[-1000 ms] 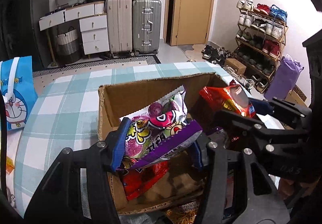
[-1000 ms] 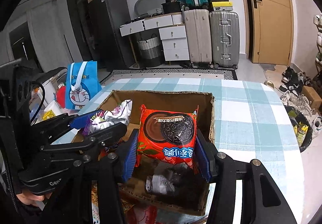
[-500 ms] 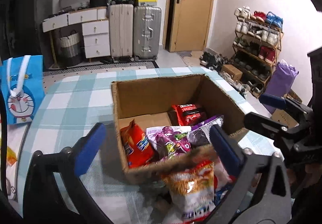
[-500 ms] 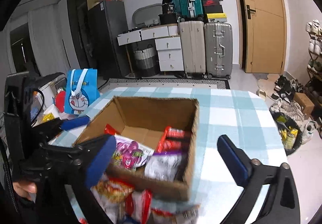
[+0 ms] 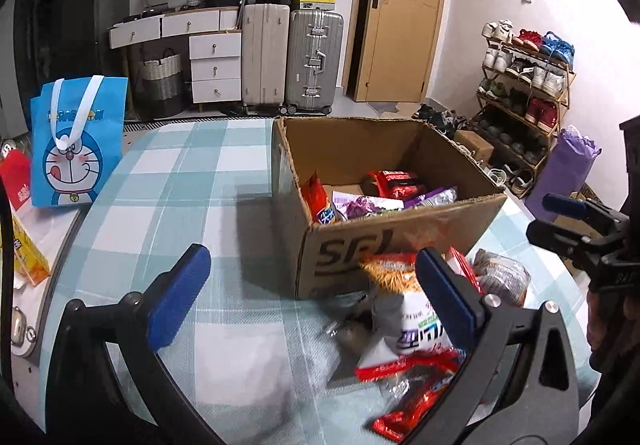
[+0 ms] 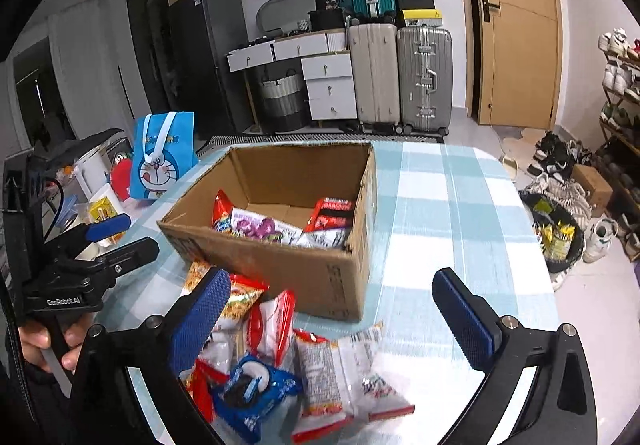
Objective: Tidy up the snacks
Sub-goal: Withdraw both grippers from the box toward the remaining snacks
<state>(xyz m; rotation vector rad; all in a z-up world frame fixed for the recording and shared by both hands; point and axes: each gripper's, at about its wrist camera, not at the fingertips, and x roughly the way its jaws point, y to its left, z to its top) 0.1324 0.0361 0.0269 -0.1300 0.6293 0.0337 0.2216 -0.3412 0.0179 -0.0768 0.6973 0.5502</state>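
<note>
With both grippers, left (image 5: 310,291) & right (image 6: 334,313), spread wide & holding nothing, I judge it's btwn picks: some snacks sit in the cardboard box (image 6: 280,265), a loose pile (image 6: 288,361) lies just before it, so next needs closing on one pkt.

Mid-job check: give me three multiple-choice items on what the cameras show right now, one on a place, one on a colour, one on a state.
1. Where does the loose pile of snack packets lie?
A. on the table against the cardboard box's near side
B. on the floor
C. on the shoe rack

2. What colour is the cartoon bag?
A. red
B. blue
C. green

3. How is the right gripper?
A. shut on a packet
B. open, holding nothing
C. out of view

Key: 1 A, the packets rest on the checked cloth before the cardboard box; 2 B, its face is blue; 3 B, its pads stand wide apart.
</note>
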